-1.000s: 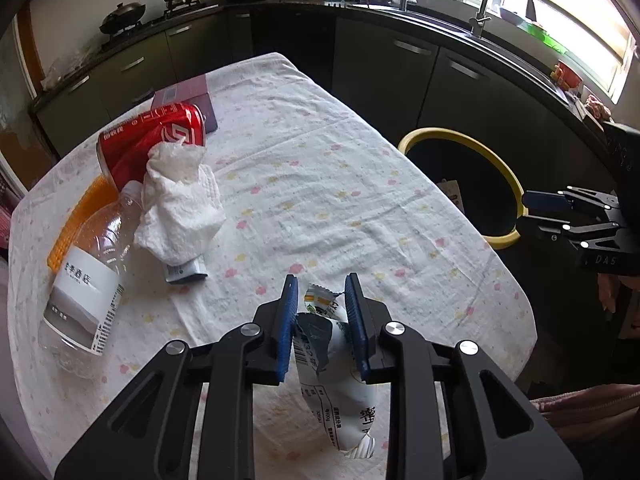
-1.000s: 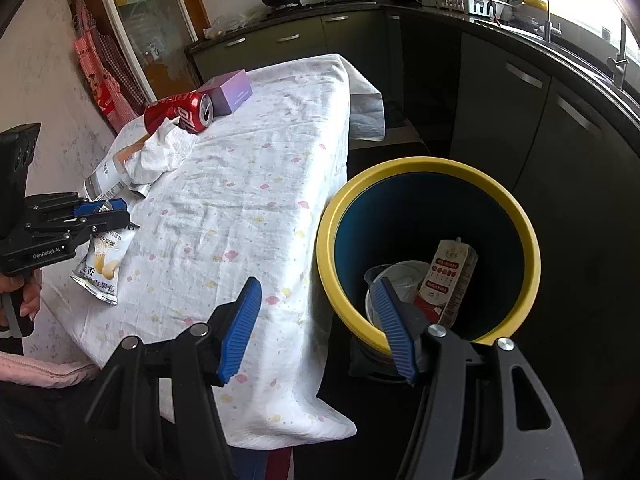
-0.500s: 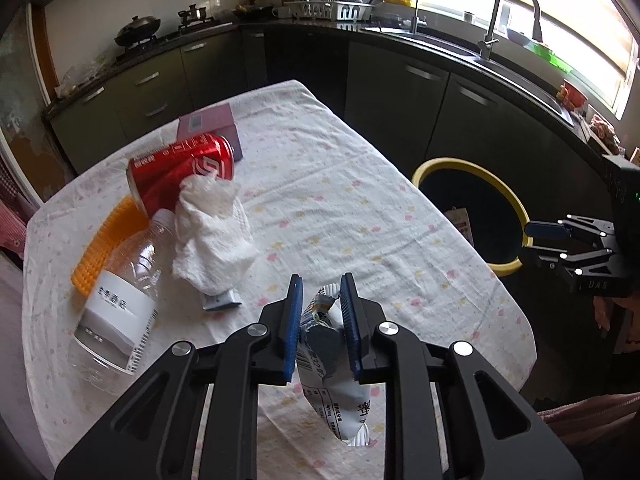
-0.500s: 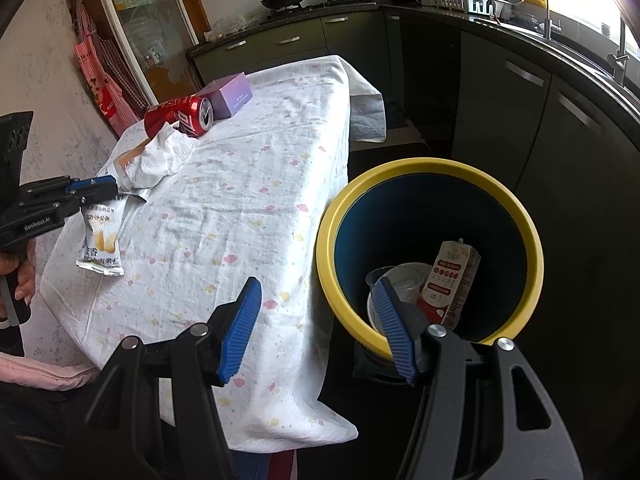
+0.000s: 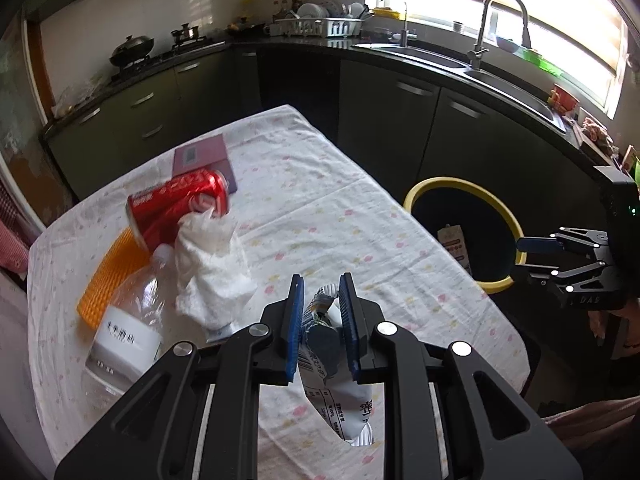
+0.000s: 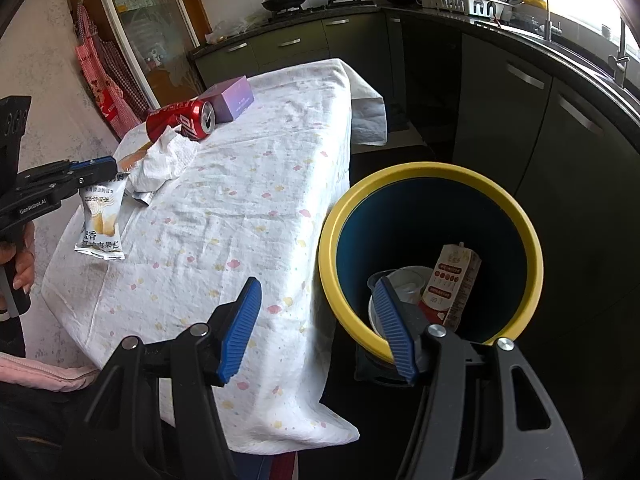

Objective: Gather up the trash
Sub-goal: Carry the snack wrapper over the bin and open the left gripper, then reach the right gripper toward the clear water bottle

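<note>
My left gripper (image 5: 320, 300) is shut on the top of a white snack packet (image 5: 340, 404), which hangs clear above the near end of the table; the packet also shows in the right wrist view (image 6: 100, 220). My right gripper (image 6: 316, 308) is open and empty, held above the floor between the table and the yellow-rimmed bin (image 6: 332, 216). The bin (image 5: 460, 184) stands right of the table and holds a carton (image 6: 452, 288) and a white cup (image 6: 404, 284). A red can (image 5: 176, 208), crumpled tissue (image 5: 212, 268) and a plastic bottle (image 5: 128, 320) lie on the table.
The table wears a white spotted cloth (image 6: 248, 184). A purple box (image 6: 234, 98) lies beyond the can and an orange ribbed piece (image 5: 108, 276) lies beside the bottle. Dark kitchen cabinets (image 6: 520, 112) and a sink counter run behind the bin.
My left gripper has risen with the packet, lifting it off the cloth. My right gripper has stayed open in place by the bin.
</note>
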The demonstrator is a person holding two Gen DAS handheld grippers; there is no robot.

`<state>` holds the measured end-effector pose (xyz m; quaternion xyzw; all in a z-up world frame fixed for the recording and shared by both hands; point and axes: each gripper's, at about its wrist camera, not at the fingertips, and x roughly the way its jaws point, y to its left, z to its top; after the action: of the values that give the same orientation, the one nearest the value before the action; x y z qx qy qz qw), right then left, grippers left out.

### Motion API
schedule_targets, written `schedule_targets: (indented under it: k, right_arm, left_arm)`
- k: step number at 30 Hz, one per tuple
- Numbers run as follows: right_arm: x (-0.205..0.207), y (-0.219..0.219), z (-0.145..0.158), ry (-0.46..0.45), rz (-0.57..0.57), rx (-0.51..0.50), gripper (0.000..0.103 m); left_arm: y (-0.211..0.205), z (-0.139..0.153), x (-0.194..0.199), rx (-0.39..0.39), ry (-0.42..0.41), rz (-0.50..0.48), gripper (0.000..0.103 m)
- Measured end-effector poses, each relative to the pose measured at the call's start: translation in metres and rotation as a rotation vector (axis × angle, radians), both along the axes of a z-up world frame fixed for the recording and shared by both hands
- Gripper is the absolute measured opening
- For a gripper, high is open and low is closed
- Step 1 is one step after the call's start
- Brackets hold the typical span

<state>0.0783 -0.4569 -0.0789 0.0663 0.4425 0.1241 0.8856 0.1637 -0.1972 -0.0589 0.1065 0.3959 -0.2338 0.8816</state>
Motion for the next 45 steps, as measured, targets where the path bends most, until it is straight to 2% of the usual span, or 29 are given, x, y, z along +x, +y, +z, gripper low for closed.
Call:
schedule_targets:
  k: [7, 14, 18, 24, 26, 28, 29, 32, 35, 37, 40, 45]
  right_arm:
    - [-0.006, -0.016, 0.008, -0.021, -0.044, 0.002, 0.056]
    - [-0.019, -0.053, 0.004, -0.007, -0.137, 0.02, 0.056]
    - [-0.024, -0.072, -0.002, 0.019, -0.183, 0.027, 0.056]
    - [-0.027, -0.095, -0.007, 0.04, -0.231, 0.039, 0.056]
    - [-0.027, -0.1, -0.008, 0.045, -0.241, 0.044, 0.056]
    - [-0.026, -0.102, -0.008, 0.045, -0.243, 0.044, 0.056]
    - [-0.026, -0.102, -0.008, 0.044, -0.242, 0.044, 0.056]
    - [-0.027, -0.104, -0.009, 0.043, -0.241, 0.048, 0.056]
    - [-0.025, -0.103, -0.013, 0.048, -0.239, 0.059, 0.056]
    - [-0.021, -0.098, -0.017, 0.054, -0.229, 0.069, 0.056]
    - [-0.009, -0.081, -0.021, 0.06, -0.193, 0.082, 0.057]
    - [0.018, -0.028, -0.017, 0.068, -0.083, 0.063, 0.056]
  left_arm:
    - [-0.035, 0.013, 0.01, -0.02, -0.012, -0.085, 0.019]
    - [-0.114, 0.018, 0.029, -0.021, -0.001, -0.245, 0.019]
    - [-0.174, 0.005, 0.047, -0.015, 0.041, -0.328, 0.019]
    - [-0.245, -0.032, 0.077, 0.024, 0.085, -0.36, 0.019]
    - [-0.266, -0.049, 0.091, 0.036, 0.104, -0.348, 0.024]
    - [-0.278, -0.062, 0.102, 0.056, 0.1, -0.305, 0.053]
    - [-0.28, -0.066, 0.105, 0.06, 0.097, -0.289, 0.056]
    - [-0.272, -0.063, 0.1, 0.038, 0.108, -0.274, 0.061]
    - [-0.243, -0.043, 0.081, 0.003, 0.074, -0.261, 0.067]
    - [-0.212, -0.025, 0.06, -0.032, 0.037, -0.243, 0.077]
    - [-0.161, -0.008, 0.035, -0.073, 0.012, -0.21, 0.081]
    - [-0.061, 0.004, 0.001, -0.073, 0.006, -0.084, 0.084]
